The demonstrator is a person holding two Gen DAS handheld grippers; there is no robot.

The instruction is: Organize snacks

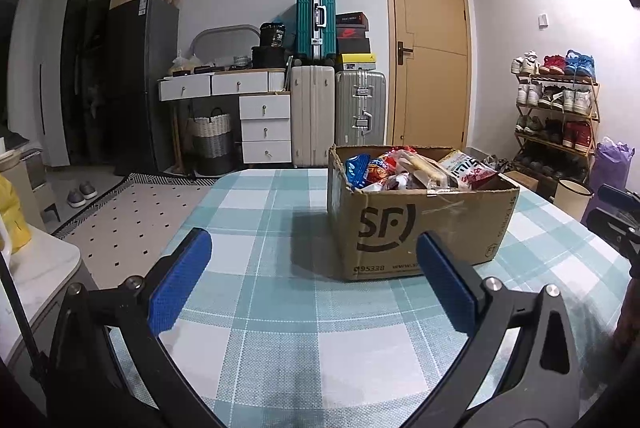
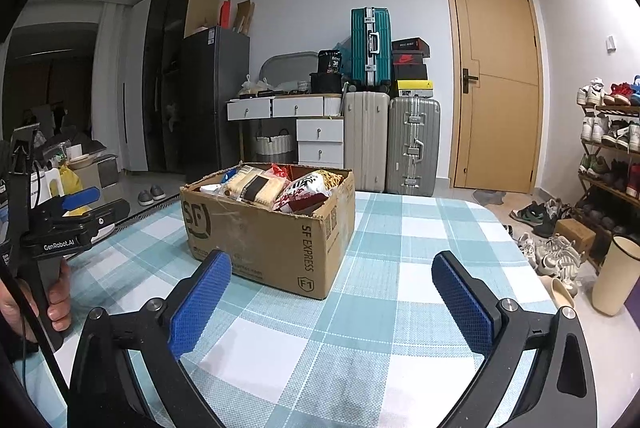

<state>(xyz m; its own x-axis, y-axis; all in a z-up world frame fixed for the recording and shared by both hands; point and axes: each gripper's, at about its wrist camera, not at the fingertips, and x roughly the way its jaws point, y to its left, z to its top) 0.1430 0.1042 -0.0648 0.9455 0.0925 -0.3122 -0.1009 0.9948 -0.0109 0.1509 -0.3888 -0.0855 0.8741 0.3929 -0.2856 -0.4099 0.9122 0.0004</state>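
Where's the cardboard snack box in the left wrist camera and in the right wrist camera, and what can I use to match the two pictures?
Left wrist view: the cardboard snack box sits right of centre on the checked tablecloth, beyond the open left hand-held gripper.
Right wrist view: the box sits left of centre, beyond the open right hand-held gripper.
Shared landmark: the teal suitcase stacked against the far wall.
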